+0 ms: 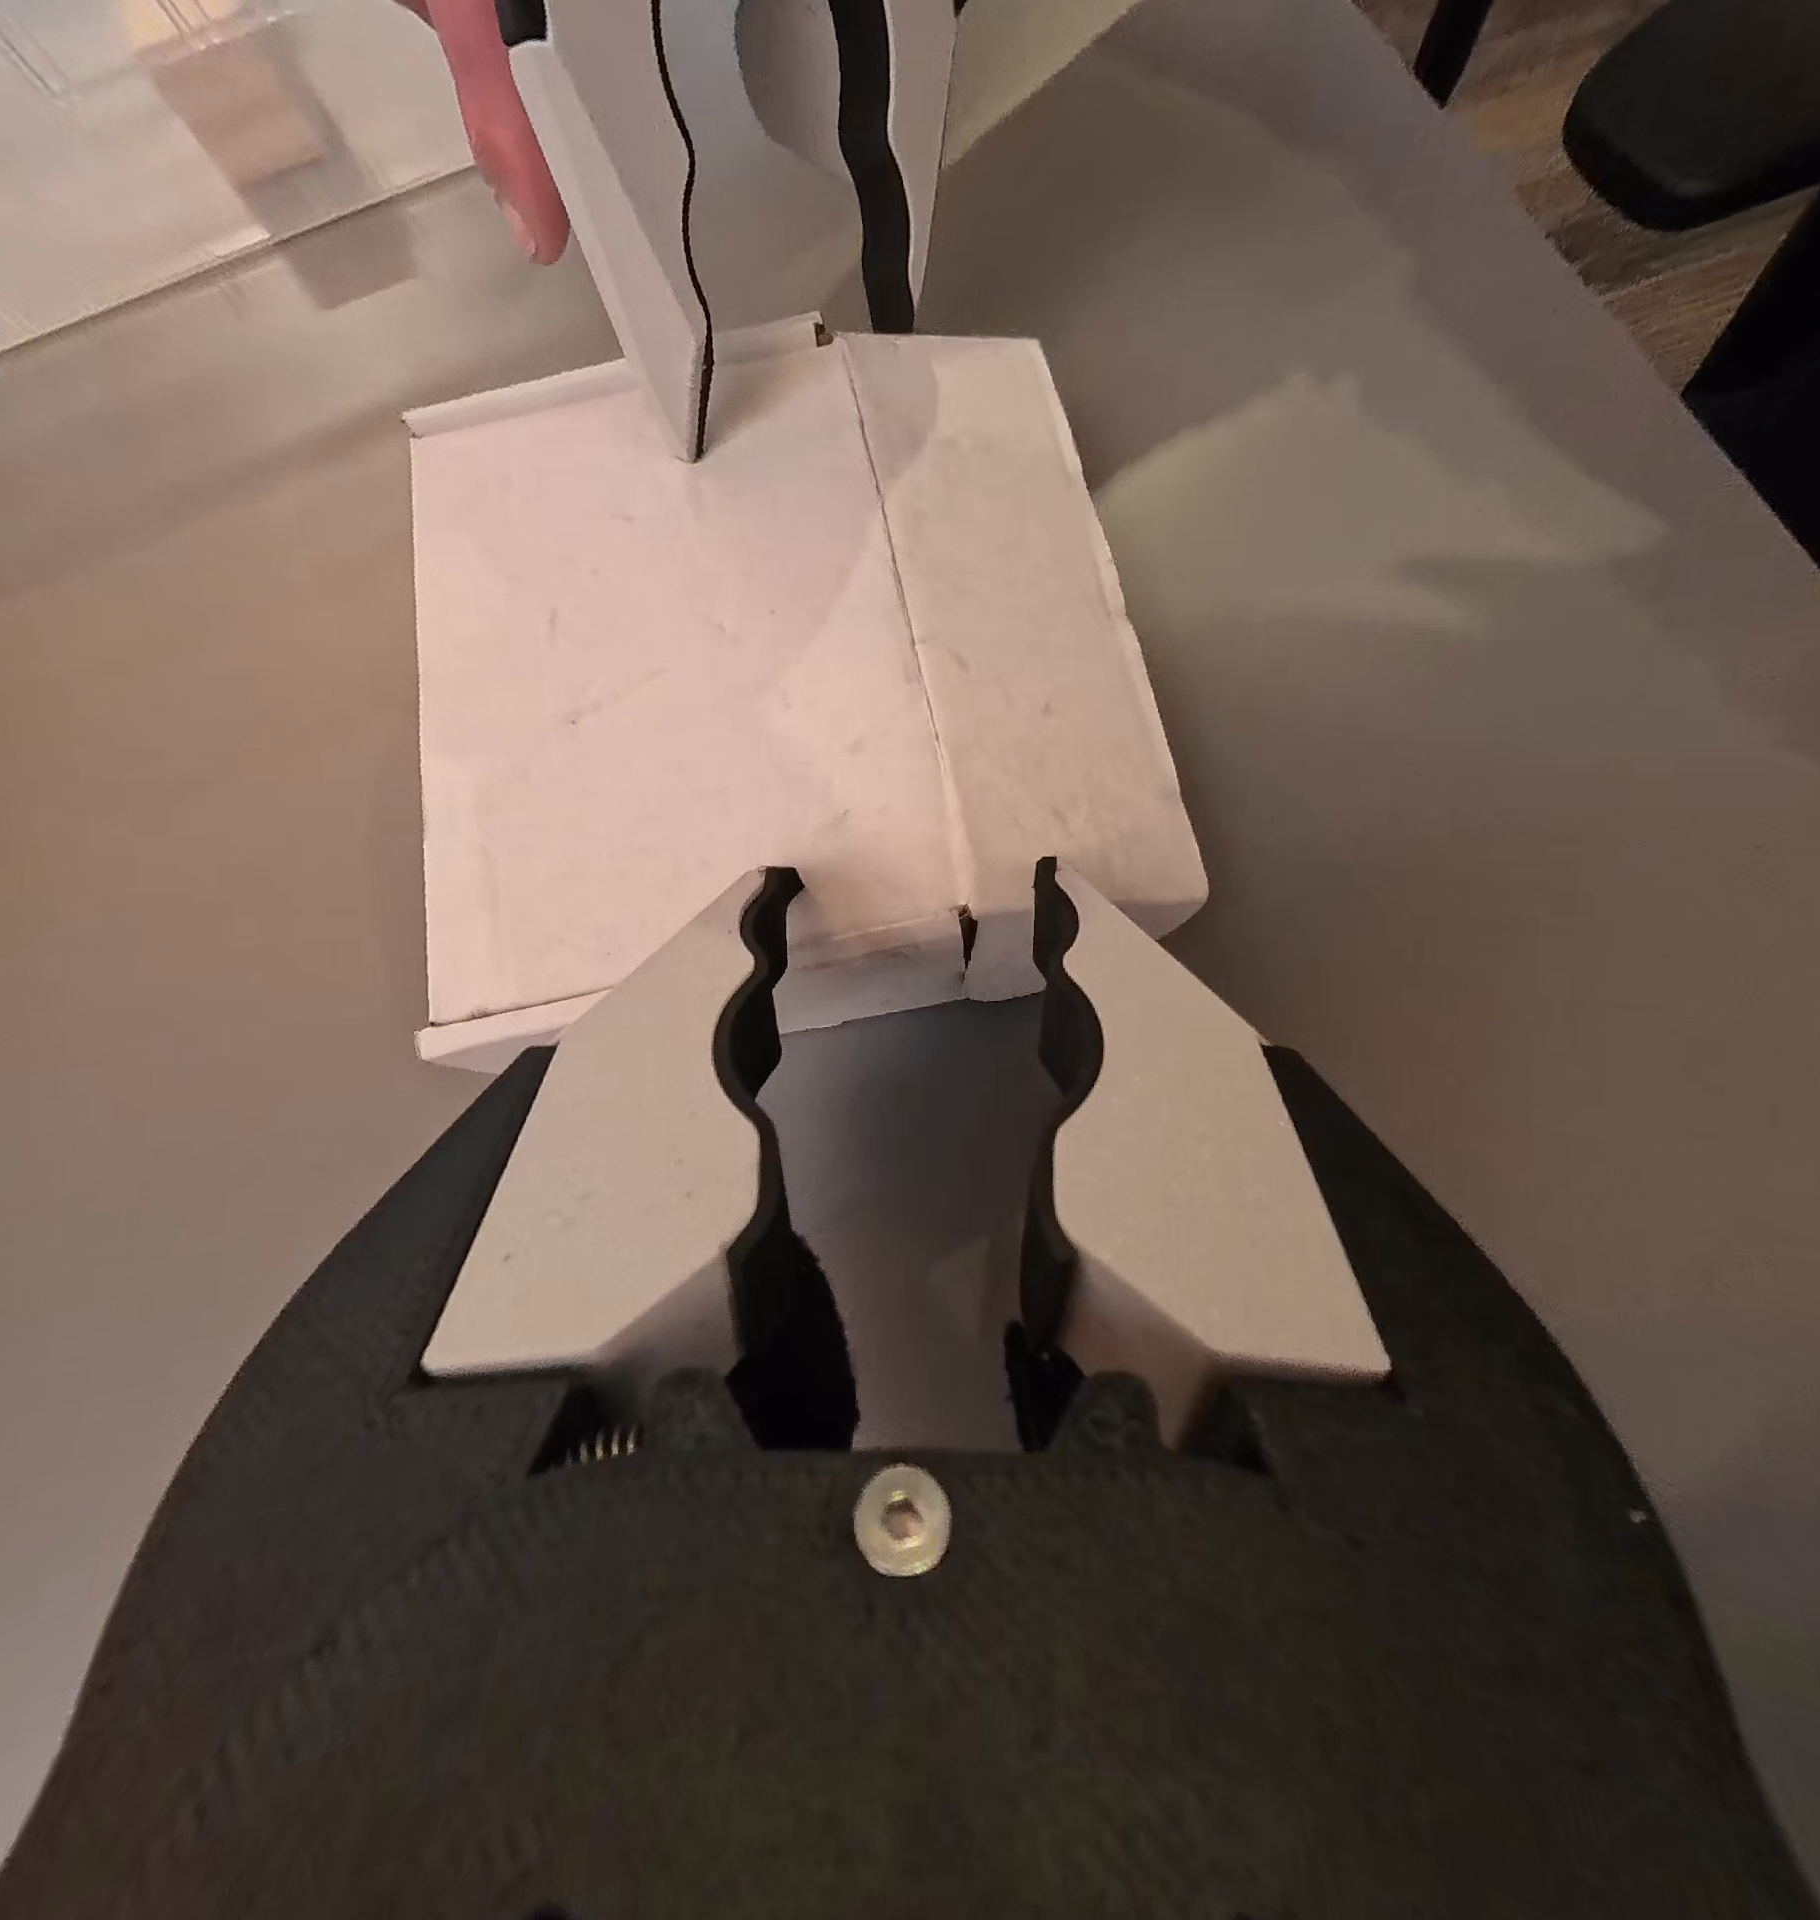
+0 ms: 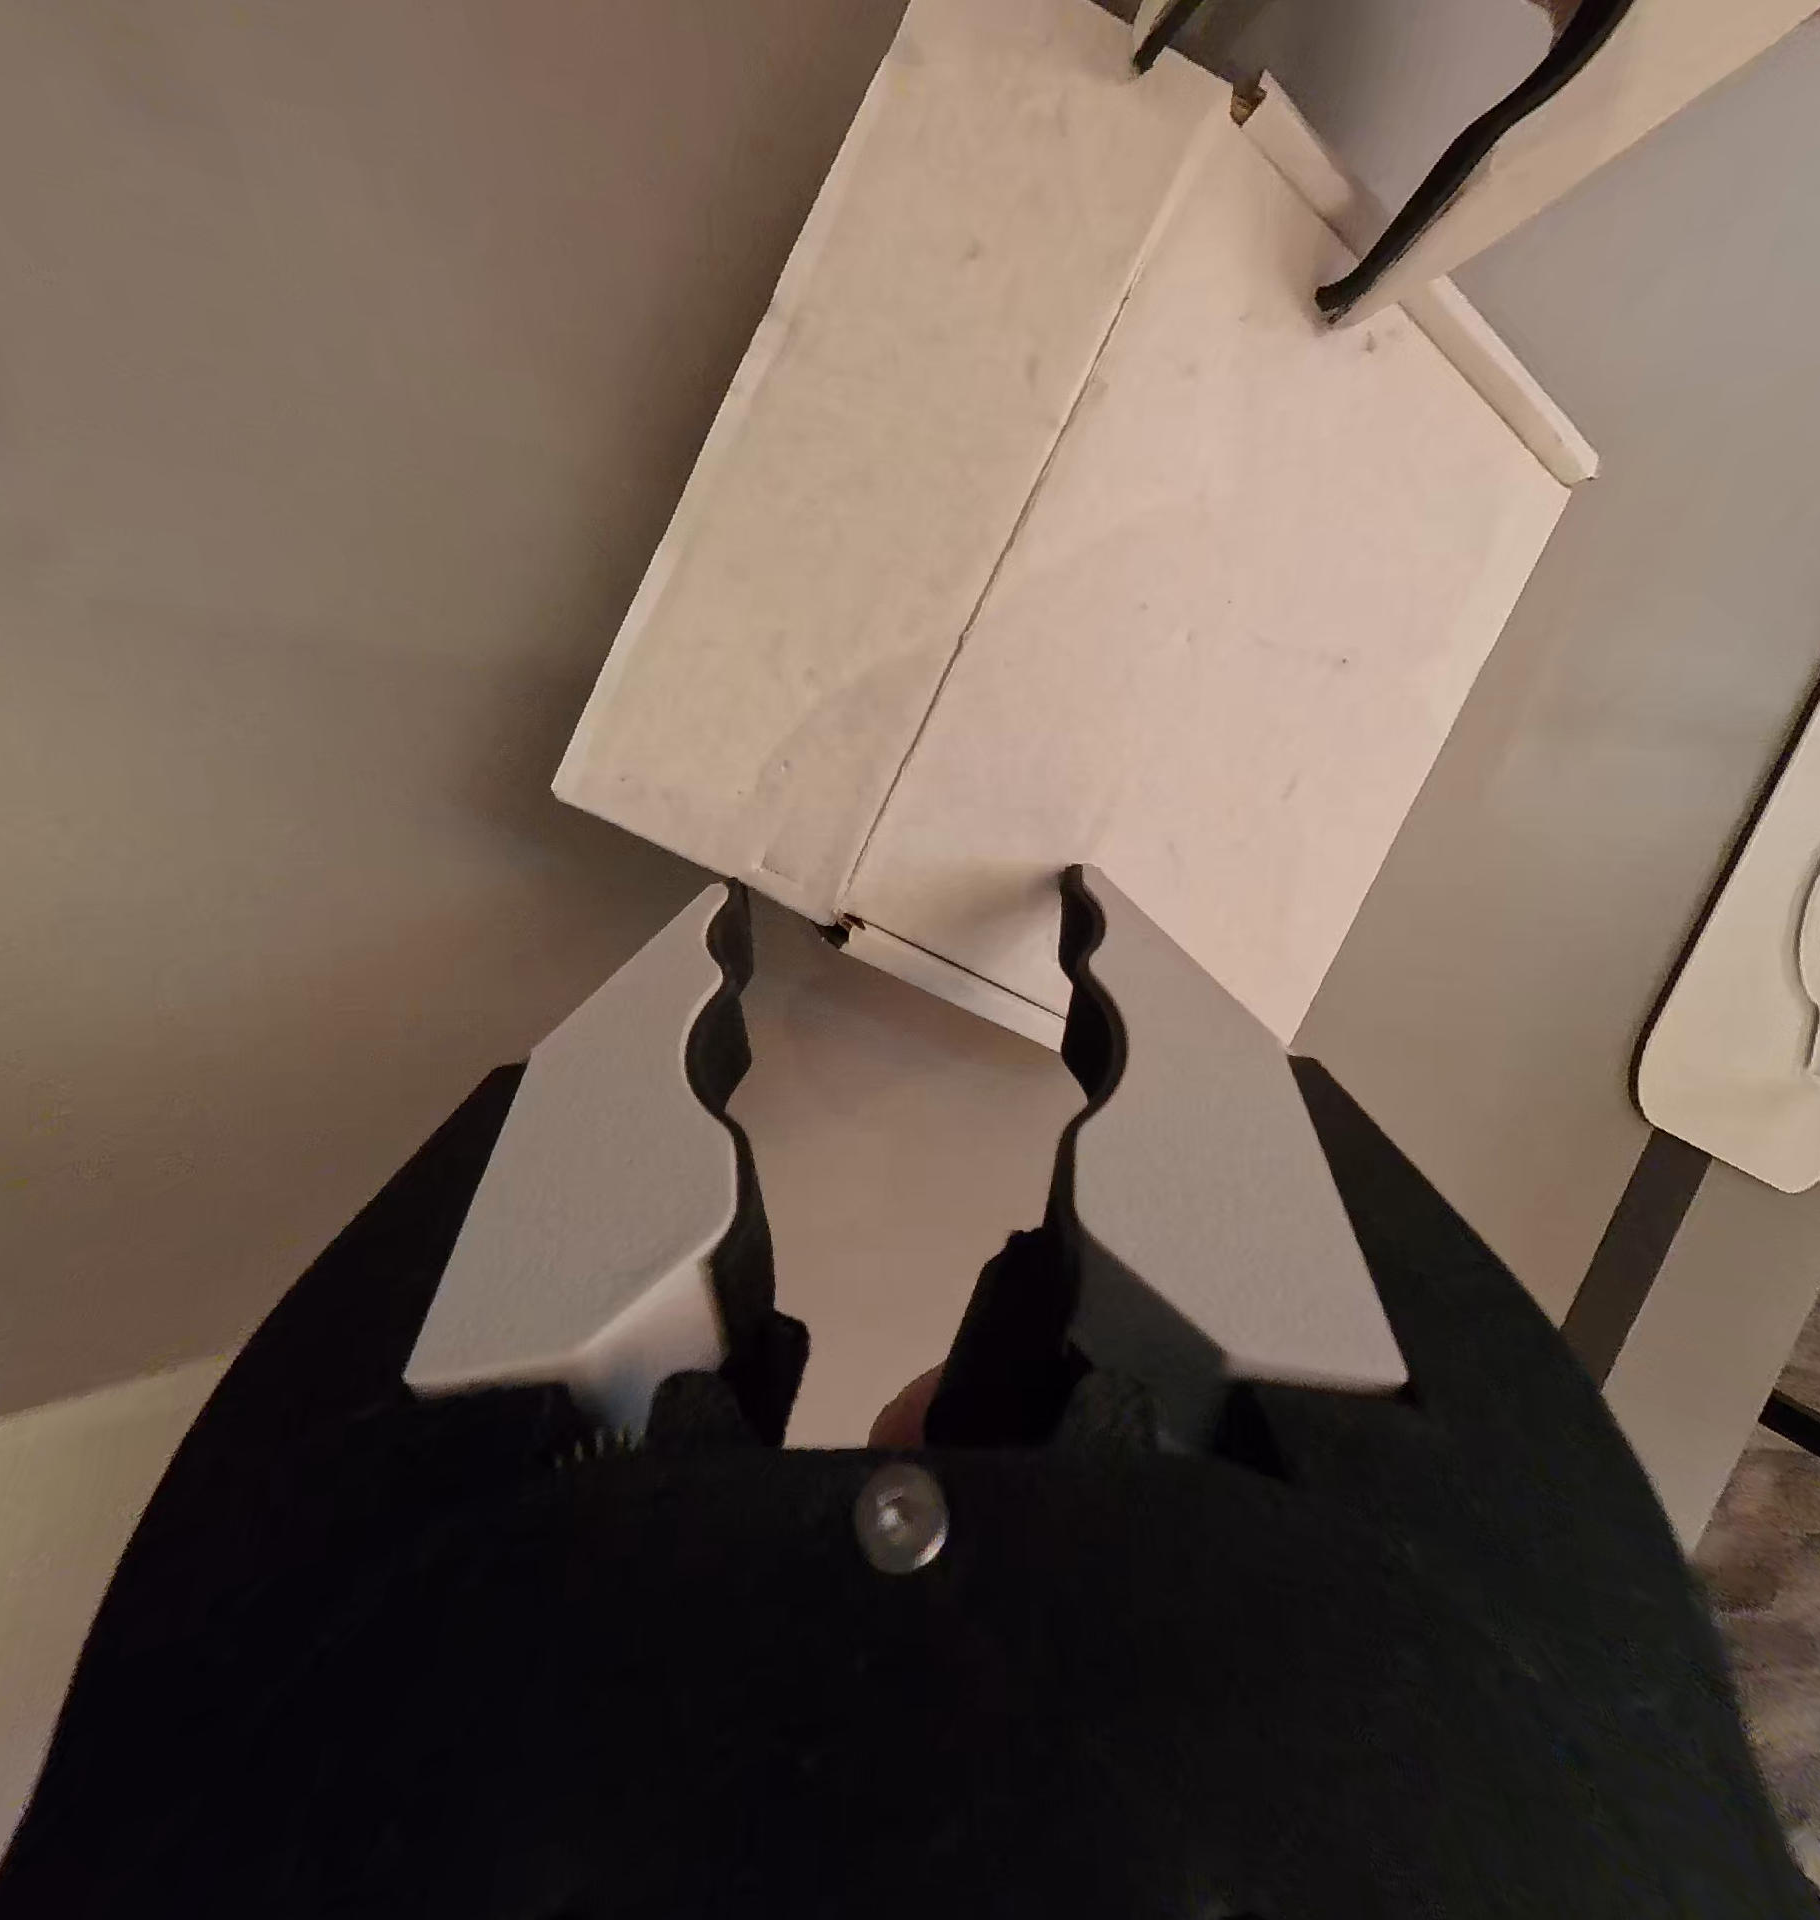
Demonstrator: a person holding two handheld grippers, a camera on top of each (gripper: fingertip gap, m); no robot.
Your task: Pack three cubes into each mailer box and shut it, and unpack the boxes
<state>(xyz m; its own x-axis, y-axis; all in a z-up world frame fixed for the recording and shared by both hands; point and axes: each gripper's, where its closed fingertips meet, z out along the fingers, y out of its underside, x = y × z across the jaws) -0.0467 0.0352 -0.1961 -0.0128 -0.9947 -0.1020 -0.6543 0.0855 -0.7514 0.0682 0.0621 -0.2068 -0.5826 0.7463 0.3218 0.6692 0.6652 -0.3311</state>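
A white mailer box [image 1: 740, 665] lies on the grey table with its lid down; a crease runs along the top. No cubes show. My left gripper [image 1: 916, 883] is open, and its tips straddle the crease at the box's near end. In the left wrist view my right gripper [image 1: 792, 343] comes down at the far end, with one fingertip [image 1: 693, 442] on the lid. In the right wrist view the box [image 2: 1145, 582] lies ahead, and my right gripper [image 2: 901, 894] is open over its near end. My left gripper [image 2: 1238, 177] stands at the far end. Neither gripper holds anything.
A person's finger [image 1: 516, 156] shows beside the right gripper. The table edge [image 1: 1571, 260] runs along the right, with a black chair [image 1: 1716, 135] beyond it. A flat white card with a dark rim [image 2: 1768, 987] lies at the table's right edge.
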